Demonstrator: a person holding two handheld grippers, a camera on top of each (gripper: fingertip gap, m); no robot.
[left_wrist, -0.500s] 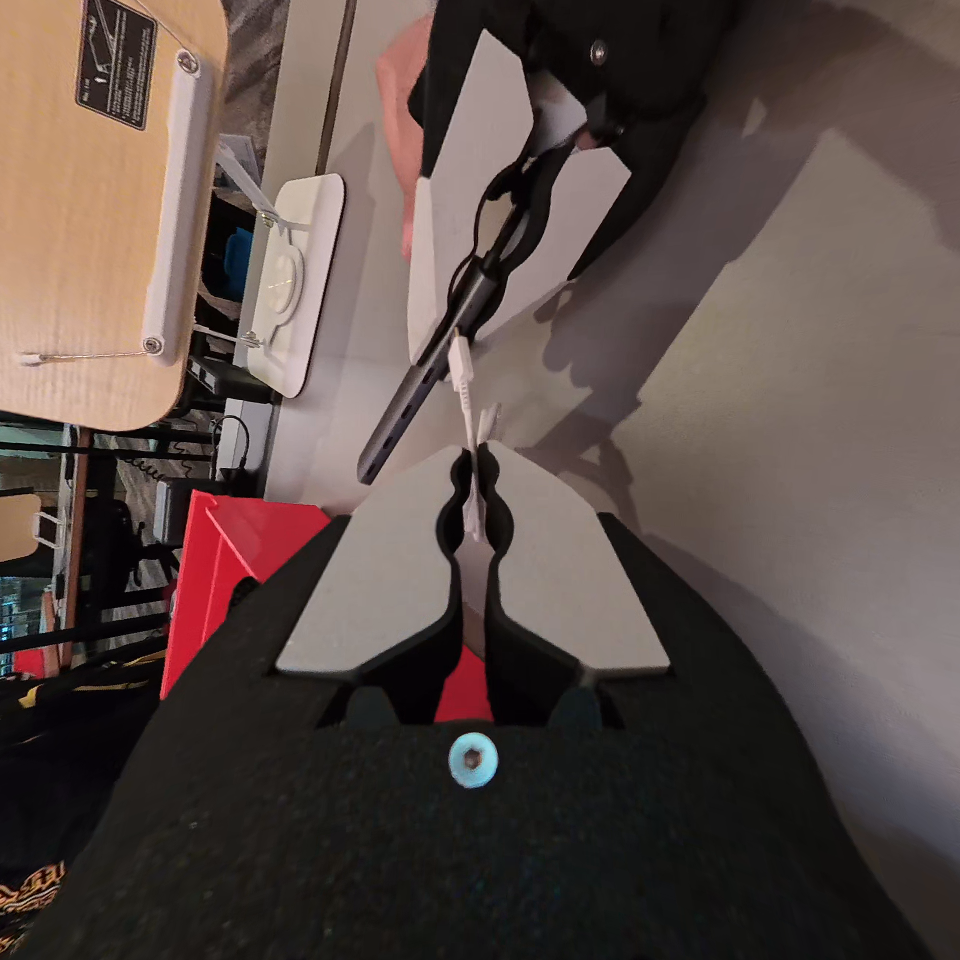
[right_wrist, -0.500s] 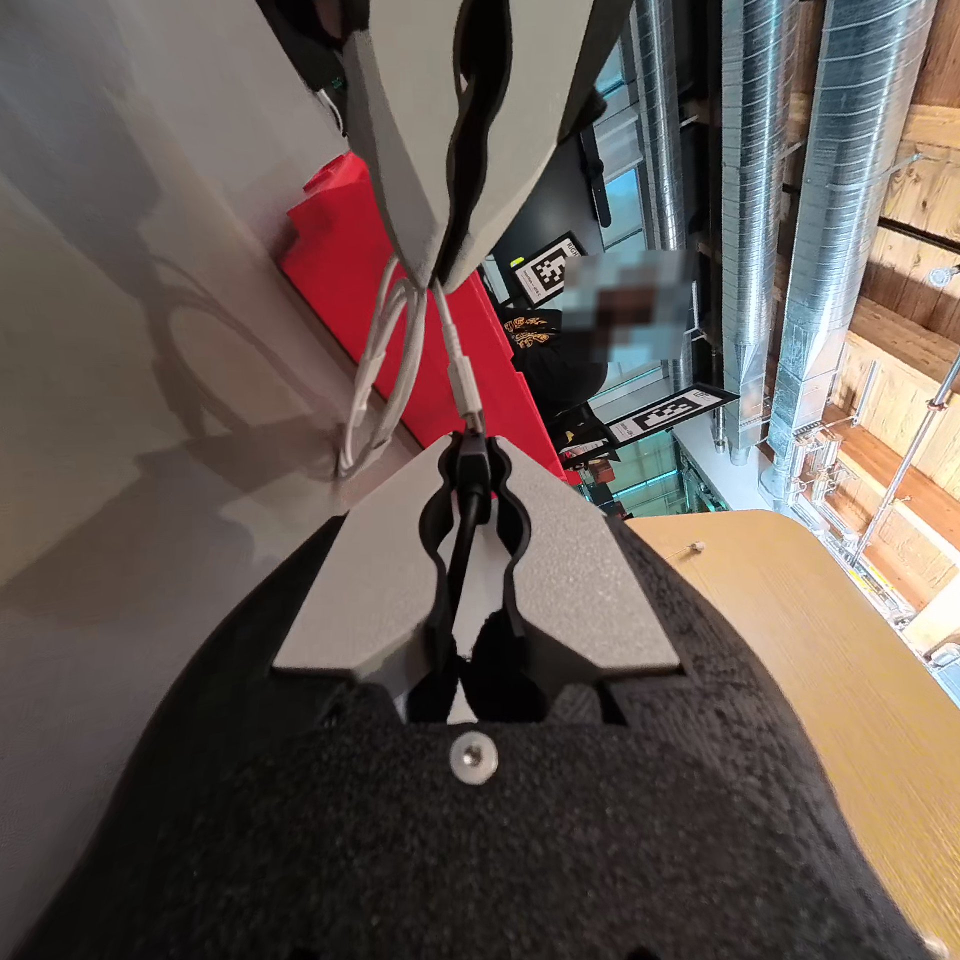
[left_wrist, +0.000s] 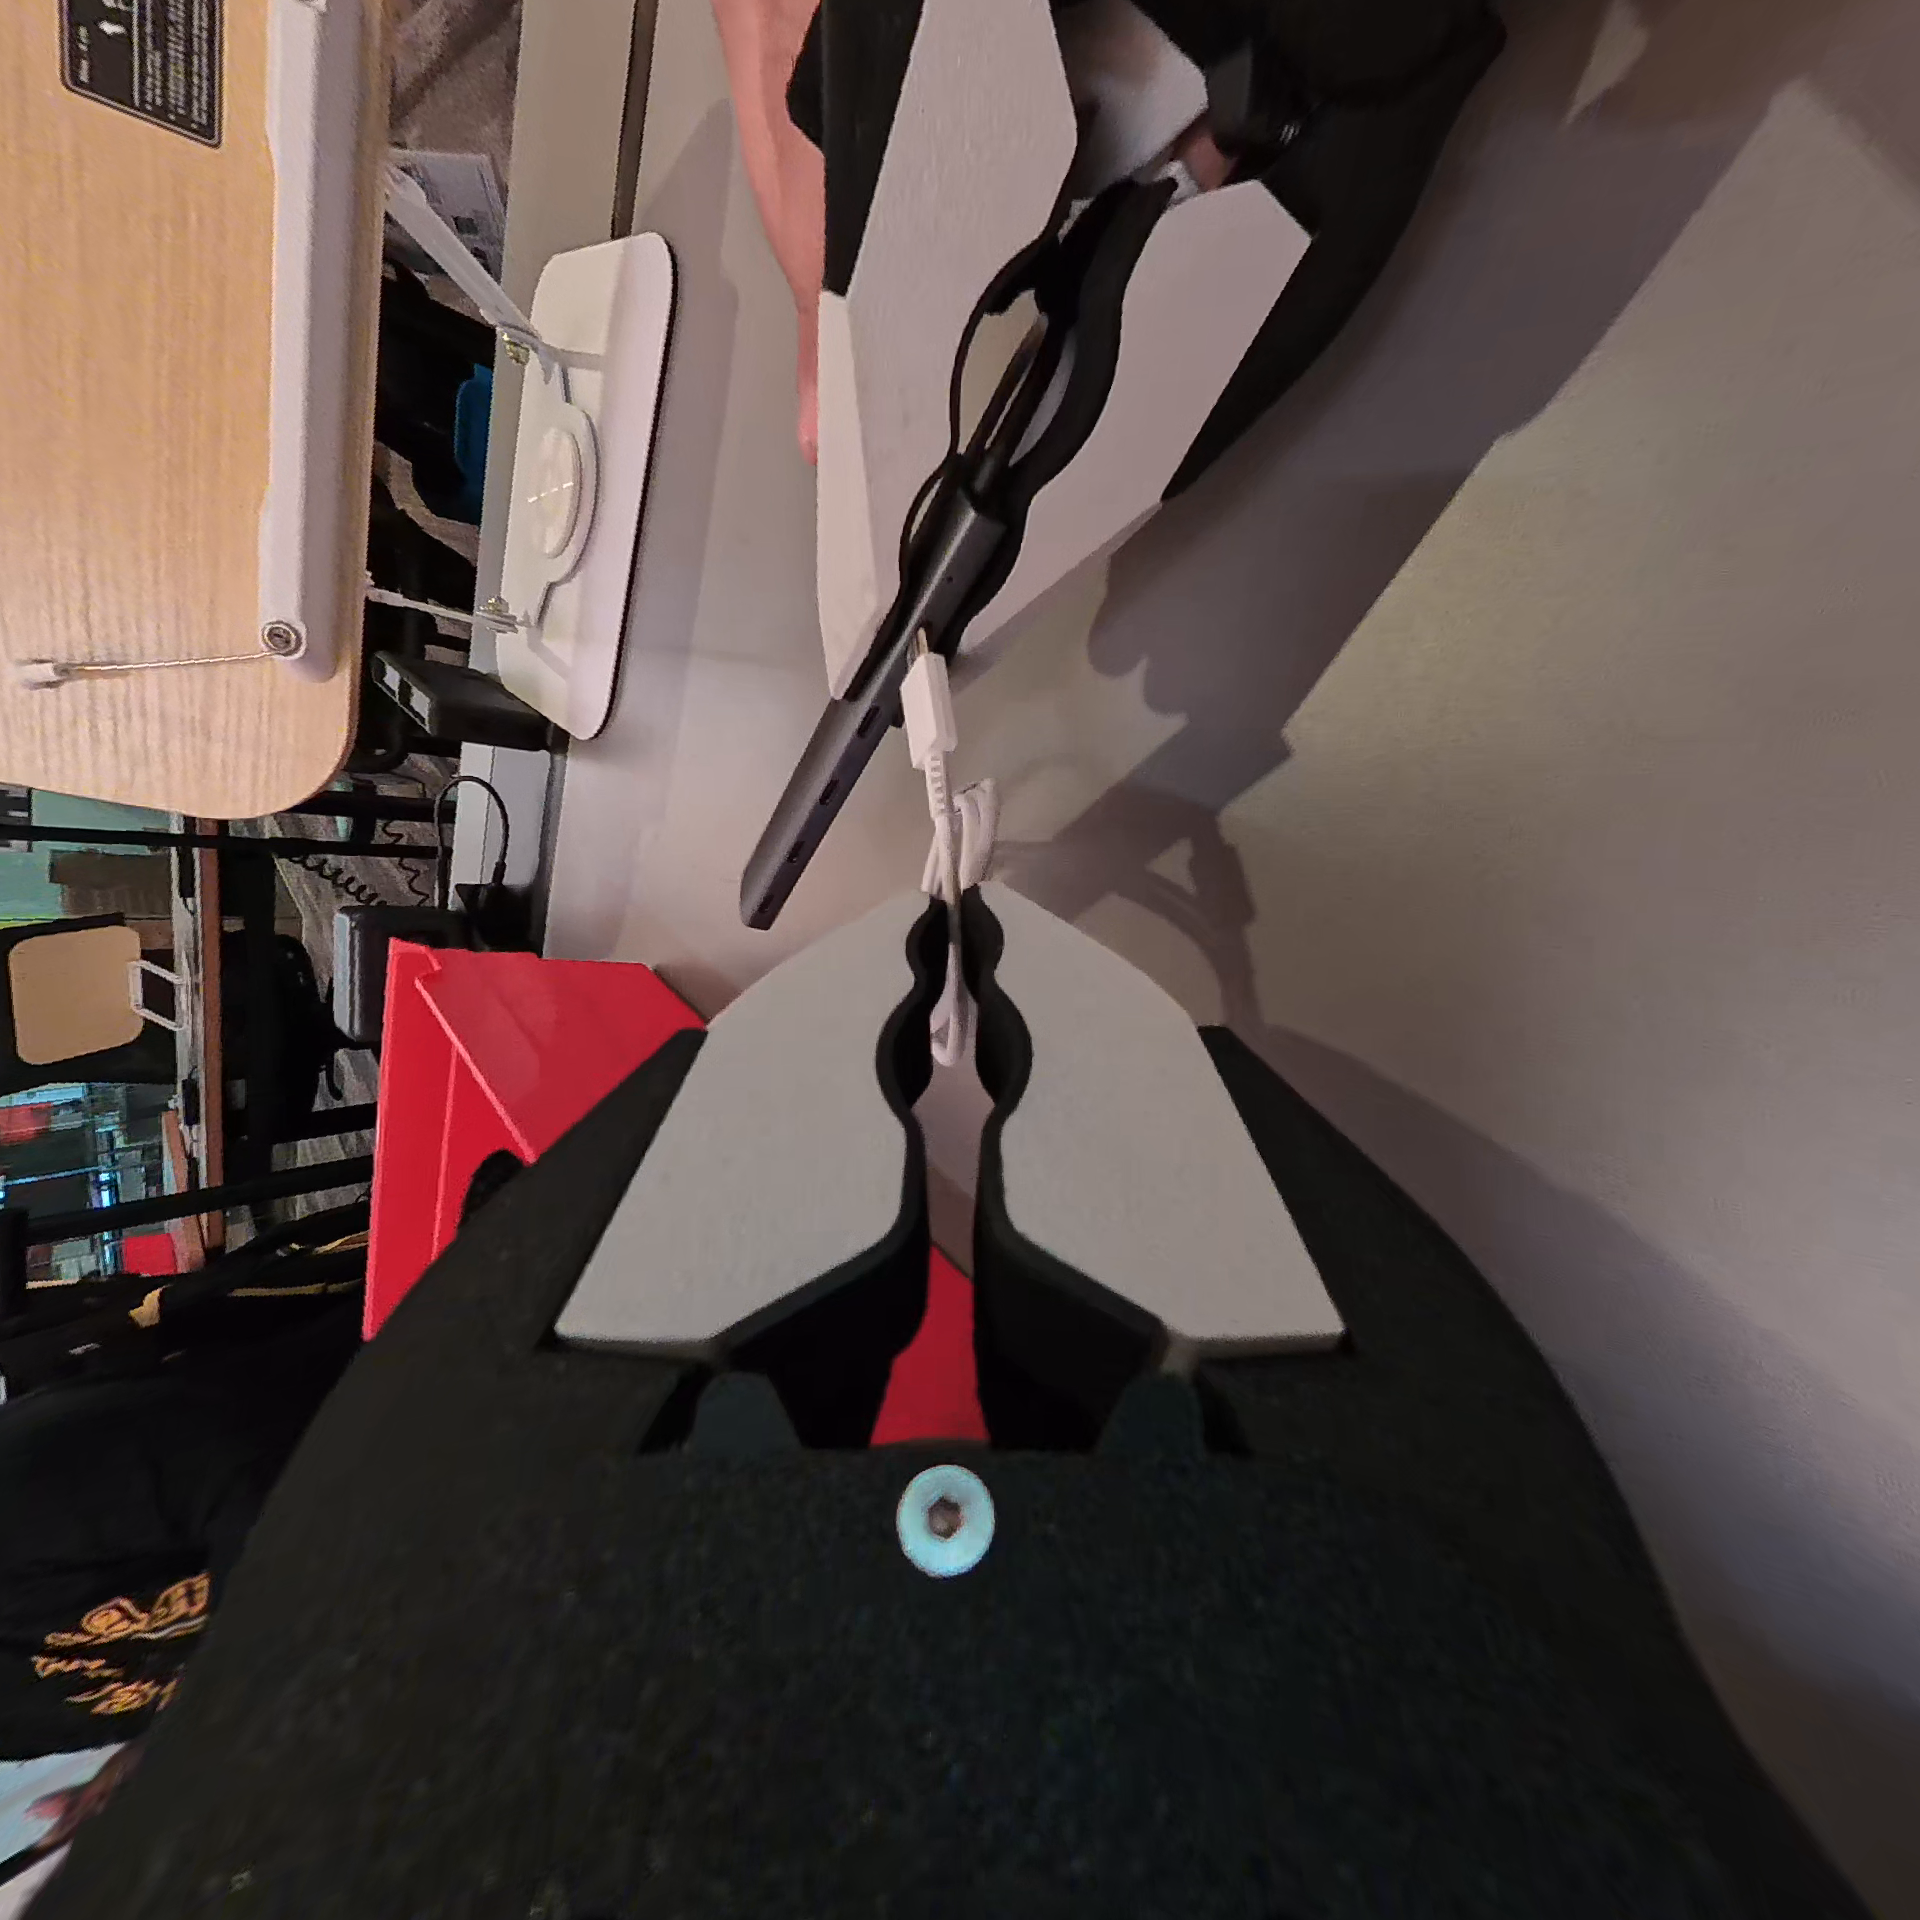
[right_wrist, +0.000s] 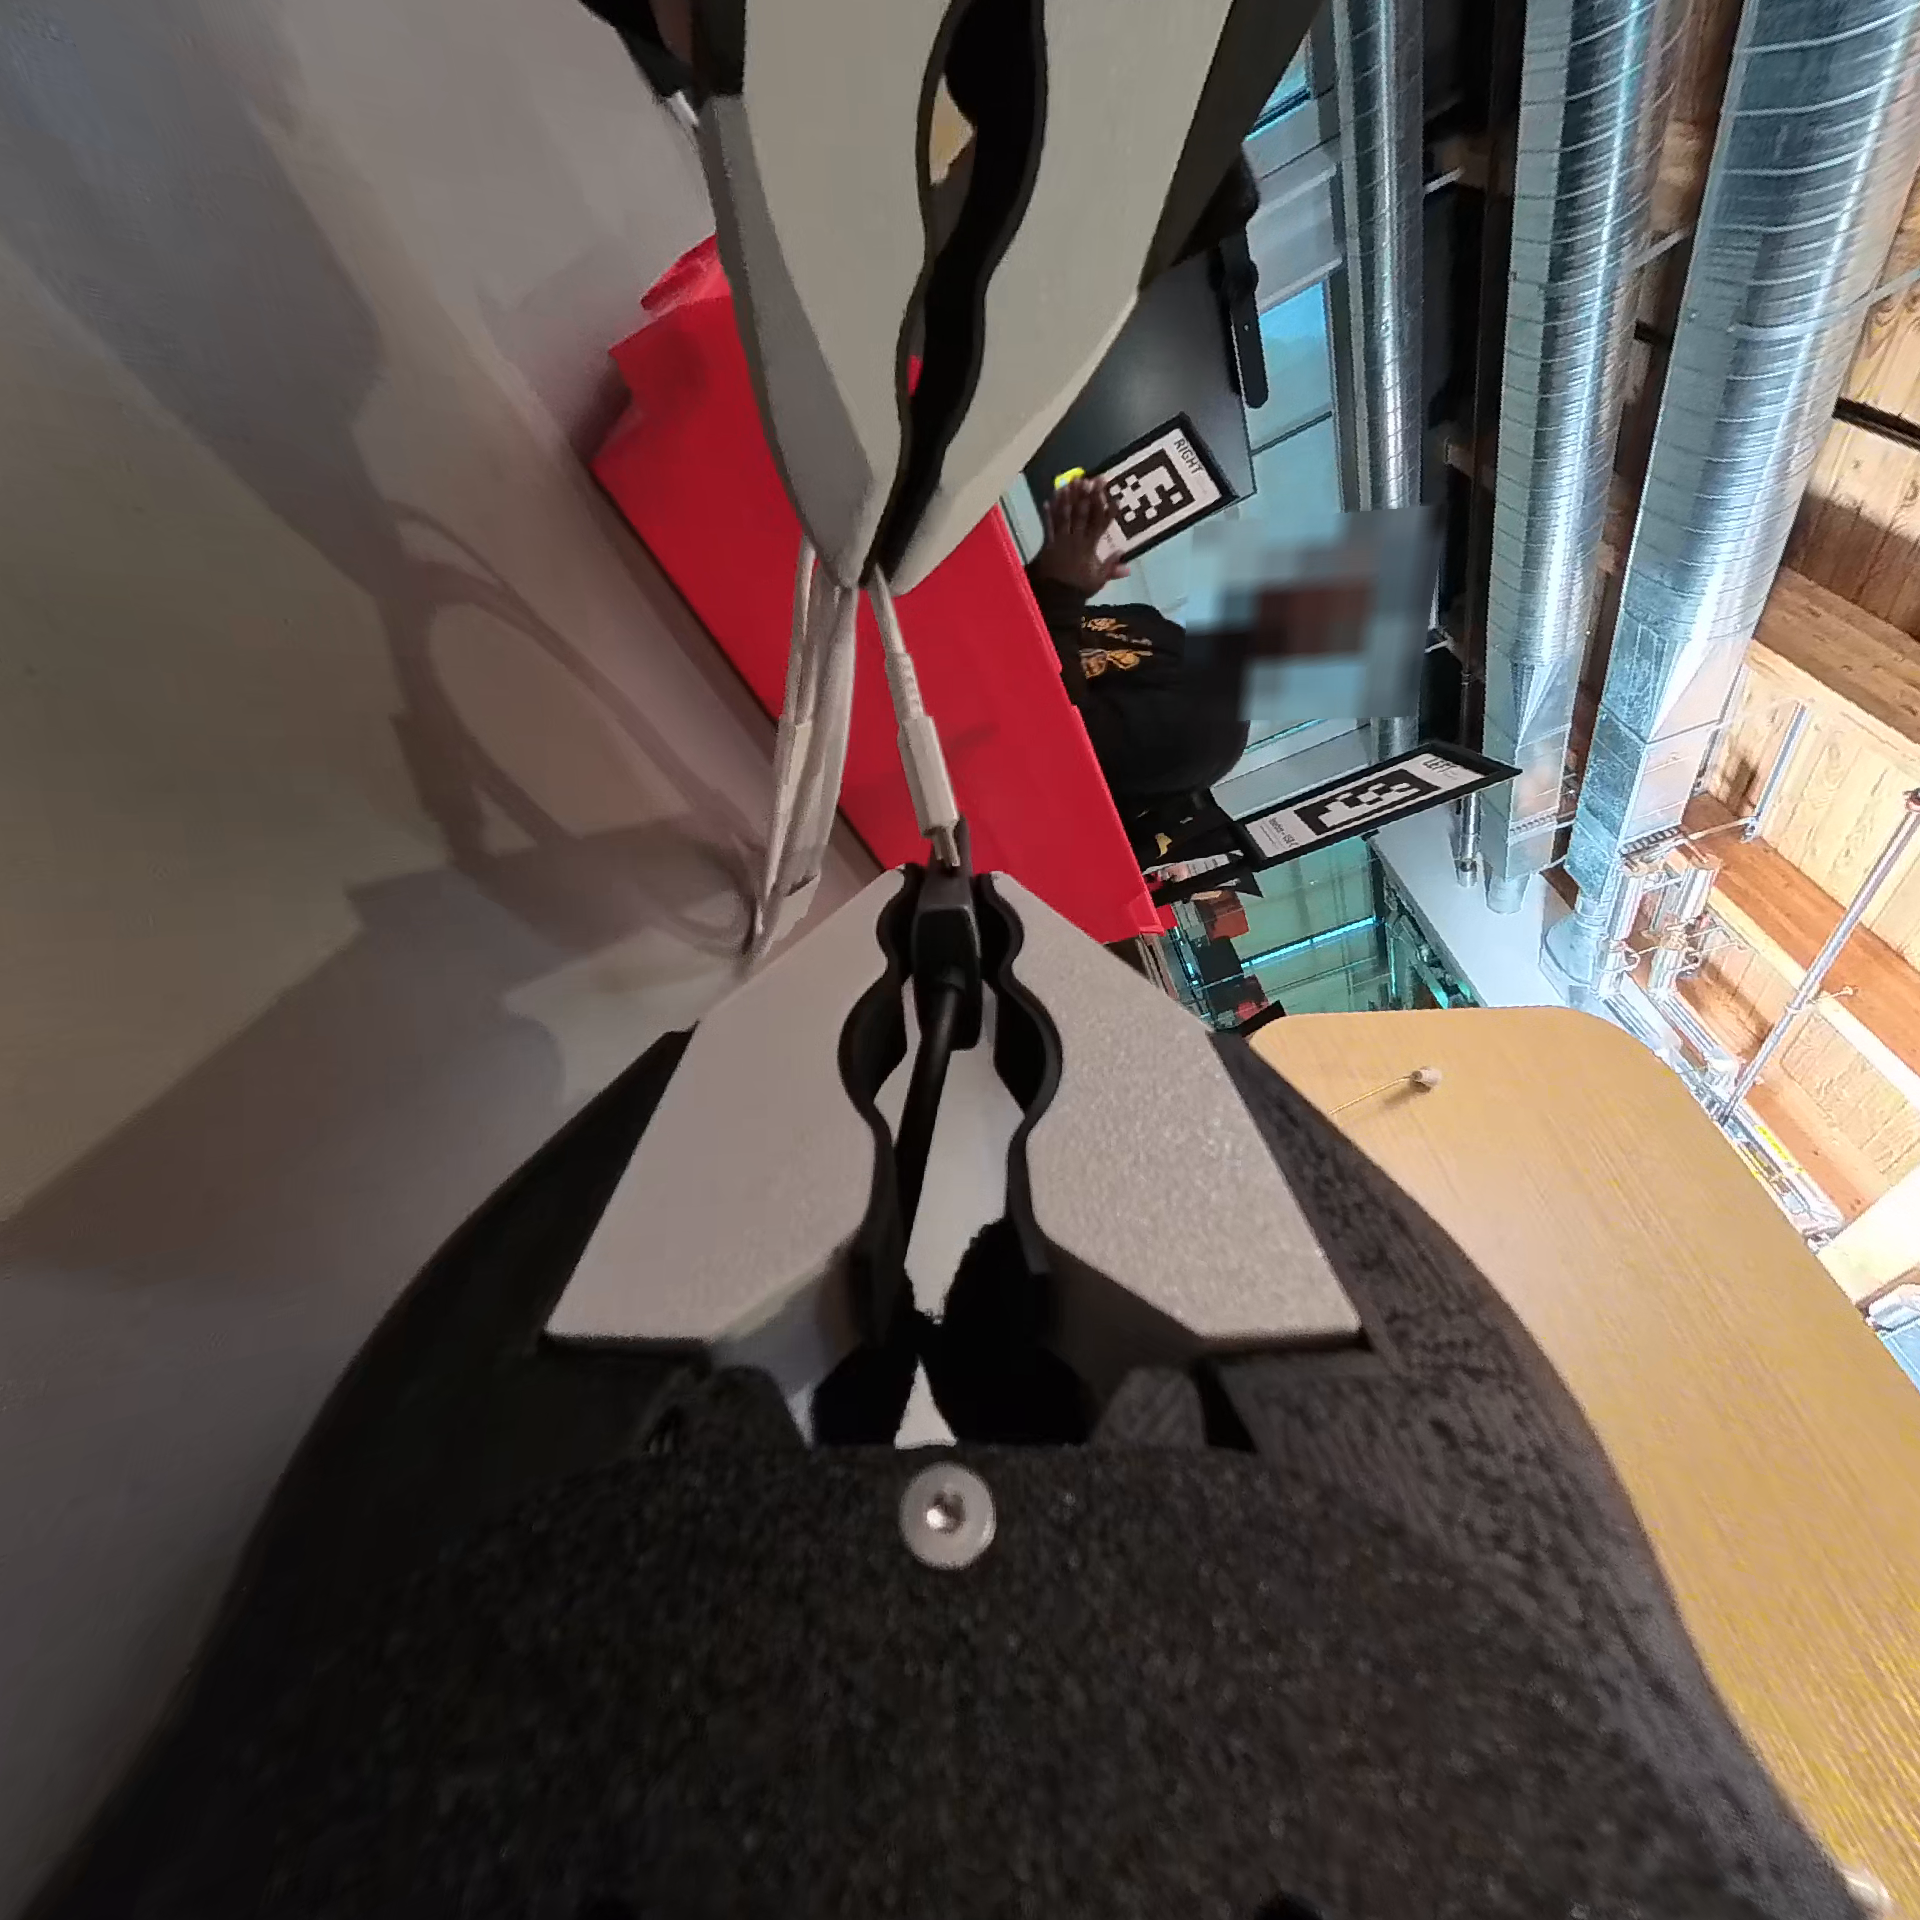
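Note:
My left gripper (left_wrist: 954, 894) is shut on a thin white cable (left_wrist: 961, 831), whose slack hangs in loops beside the tips. The cable's white plug (left_wrist: 928, 707) meets a port on the side of a slim dark grey hub (left_wrist: 831, 779). My right gripper (right_wrist: 940, 883) is shut on that hub (right_wrist: 940, 925), and the hub's black lead (right_wrist: 925, 1091) runs back between the fingers. In the right wrist view the left gripper (right_wrist: 881, 566) comes down from above. A bit of the metal tip of the plug (right_wrist: 925, 769) shows at the hub's edge. The grippers face each other, tips close.
A pale table surface (left_wrist: 1558, 935) lies under both grippers. A red bin (left_wrist: 520, 1039) stands at its edge, also in the right wrist view (right_wrist: 831, 623). A wooden board (left_wrist: 135, 416) and a white pad (left_wrist: 582, 468) are beyond. A person in black (right_wrist: 1143, 686) is behind. The tips of one gripper are about 5 cm away from the tips of the other.
Both grippers keep their holds. The hub and right gripper have shifted slightly in the left wrist view. The plug stays at the hub's port.

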